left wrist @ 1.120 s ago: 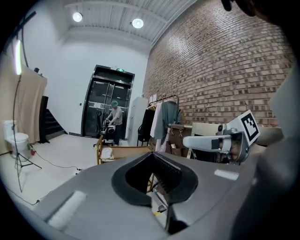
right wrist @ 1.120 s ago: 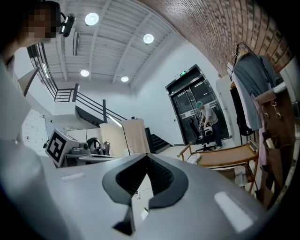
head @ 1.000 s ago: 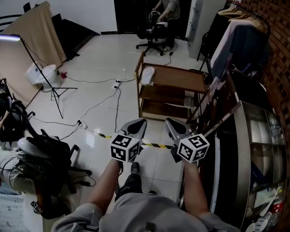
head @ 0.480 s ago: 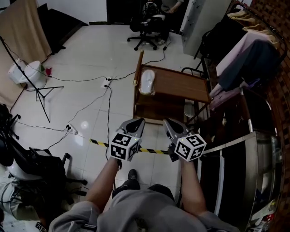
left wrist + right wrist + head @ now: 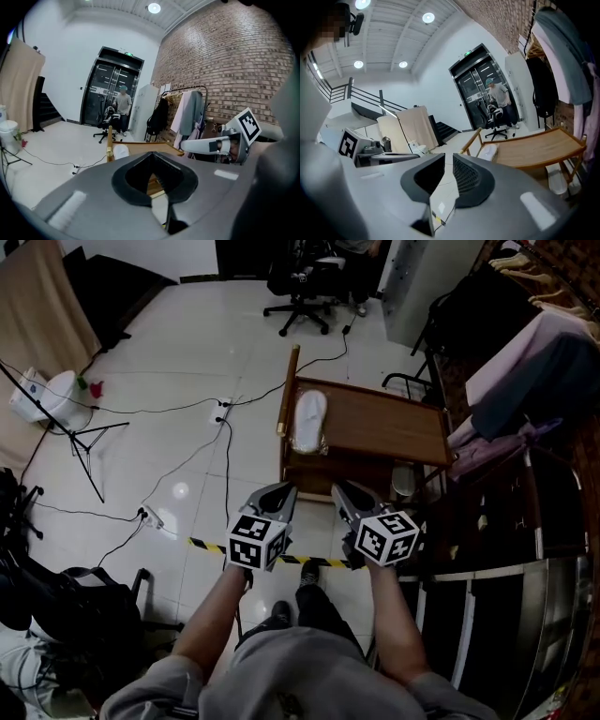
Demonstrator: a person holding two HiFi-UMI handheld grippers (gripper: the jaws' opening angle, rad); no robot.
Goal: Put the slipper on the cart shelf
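A white slipper (image 5: 308, 418) lies on the left end of the wooden cart's top shelf (image 5: 384, 430), beside the handle post. It also shows in the left gripper view as the slipper (image 5: 120, 151) and in the right gripper view as the slipper (image 5: 489, 150) on the cart top (image 5: 539, 140). Both grippers hang side by side short of the cart, well apart from the slipper. My left gripper (image 5: 281, 491) (image 5: 152, 154) is shut with nothing in it. The jaws of my right gripper (image 5: 343, 491) (image 5: 448, 157) are opening, a narrow gap showing, and nothing is between them.
Cables (image 5: 225, 427) and yellow-black tape (image 5: 202, 543) cross the white floor before the cart. A clothes rack (image 5: 525, 362) crowds the right side. An office chair (image 5: 300, 287) stands behind the cart, a light stand (image 5: 56, 418) and dark bags (image 5: 56, 606) to the left.
The view has come closer to the cart, which now sits lower and larger in the head view. Both grippers keep their places side by side in front of the body.
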